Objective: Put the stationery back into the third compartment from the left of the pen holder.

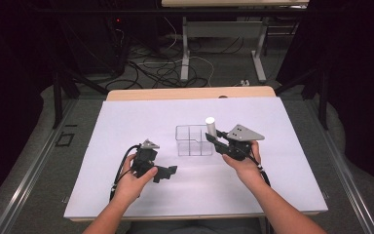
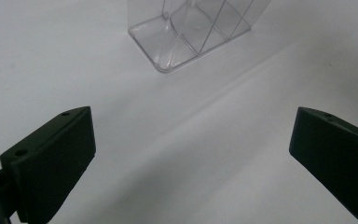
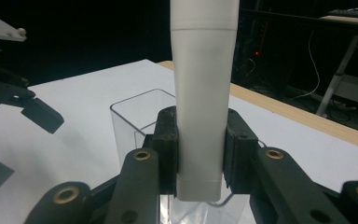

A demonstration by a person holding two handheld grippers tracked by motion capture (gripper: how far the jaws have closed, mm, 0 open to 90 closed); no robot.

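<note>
On the white surface [image 1: 136, 195], which spans most of the high view, a clear divided container [image 1: 193, 141] stands near the middle. Just right of it, the right gripper [image 1: 213, 140] holds a white tube [image 1: 210, 126] upright, its fingers [image 3: 168, 149] clamped on the tube's lower end directly above the container's right edge; the tube's bottom sits at about rim height. Left of and nearer than the container, the left gripper [image 1: 168, 173] hovers low over the surface, its fingers [image 2: 51, 158] spread wide apart and holding nothing, pointing toward the container.
</note>
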